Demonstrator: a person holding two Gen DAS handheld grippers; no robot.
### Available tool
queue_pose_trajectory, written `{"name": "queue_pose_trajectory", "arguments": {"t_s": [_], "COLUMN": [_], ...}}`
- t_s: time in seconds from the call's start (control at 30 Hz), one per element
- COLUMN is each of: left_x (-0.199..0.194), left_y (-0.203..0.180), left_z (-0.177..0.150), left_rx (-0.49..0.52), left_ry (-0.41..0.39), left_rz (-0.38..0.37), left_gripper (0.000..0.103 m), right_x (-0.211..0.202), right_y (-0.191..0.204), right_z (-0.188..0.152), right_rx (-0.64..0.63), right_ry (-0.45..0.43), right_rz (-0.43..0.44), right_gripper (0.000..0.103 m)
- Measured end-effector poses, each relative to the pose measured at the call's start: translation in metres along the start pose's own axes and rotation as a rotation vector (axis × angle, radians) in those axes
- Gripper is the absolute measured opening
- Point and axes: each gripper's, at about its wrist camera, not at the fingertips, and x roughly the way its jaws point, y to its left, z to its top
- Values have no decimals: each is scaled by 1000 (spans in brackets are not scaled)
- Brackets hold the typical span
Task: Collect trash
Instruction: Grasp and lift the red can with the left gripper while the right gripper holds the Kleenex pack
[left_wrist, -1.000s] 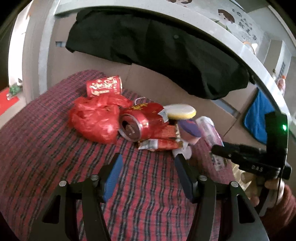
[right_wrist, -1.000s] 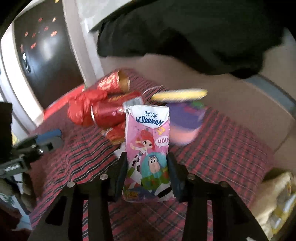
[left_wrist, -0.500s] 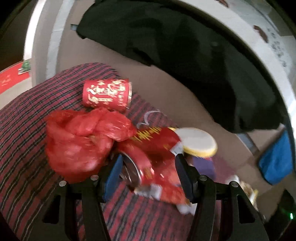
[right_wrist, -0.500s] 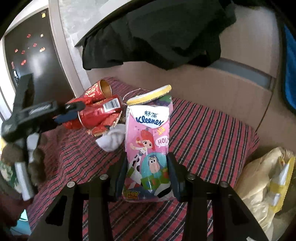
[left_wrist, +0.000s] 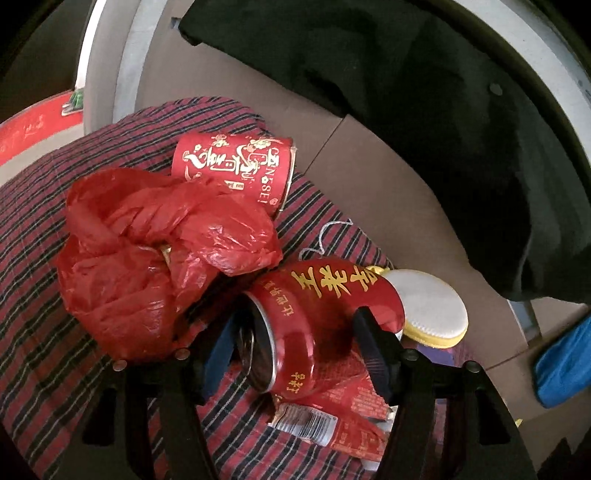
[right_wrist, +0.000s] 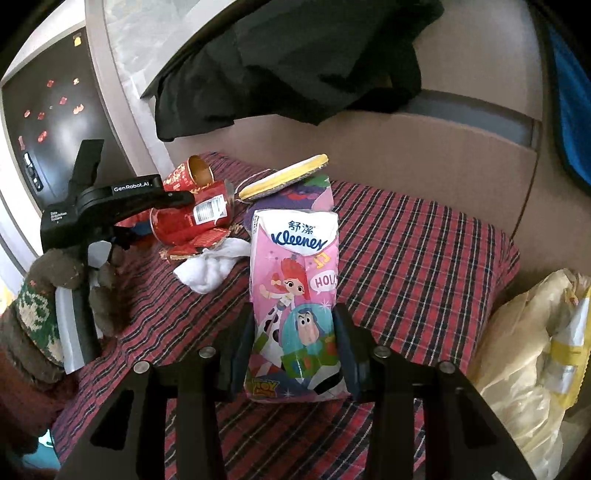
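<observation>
Left gripper (left_wrist: 295, 350), jaws apart, has closed in around the can (left_wrist: 314, 325); right gripper (right_wrist: 295, 350) stays clamped on the tissue pack (right_wrist: 295, 295), so the can goes next.

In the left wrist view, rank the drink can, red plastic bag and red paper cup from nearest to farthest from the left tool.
1. Drink can: lying between the left tool's fingers.
2. Red plastic bag: just beyond, to the left.
3. Red paper cup: on its side behind the bag, near the cloth's far edge.
</observation>
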Motion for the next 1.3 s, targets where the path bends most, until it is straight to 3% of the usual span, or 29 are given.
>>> {"name": "queue_pose_trajectory", "arguments": {"t_s": [0.1,0.3,0.6,0.9,1.03,1.13,1.3], "left_x": [-9,-37,-102,-102,-96,-87,-77], "left_y": [-2,-16,-35,-5,10,15,15], "left_z": [-2,-16,-59,-83,-93,-98,-94], "left_rx": [26,144,373,326,308,290,244], "left_ry": [-18,-94,-271,-122,-93,-40,-2], "left_rz": [-12,-34,-14,-104,-86,-115,-144], "left_gripper": [52,49,31,31,53,65,67], "right_x": [-4,-11,-29,-32,-31,-28,-21], "right_y": [-1,2,8,9,9,8,6], "right_z": [-1,-1,3,-2,-8,-11,-15], "right_rx": [6,5,-11,19,17,15,19], "right_ry": [-10,-33,-75,-46,-30,-21,2], "right_rz": [-4,-14,-40,-21,-10,-6,7], "right_gripper": [39,39,39,39,39,39,39]}}
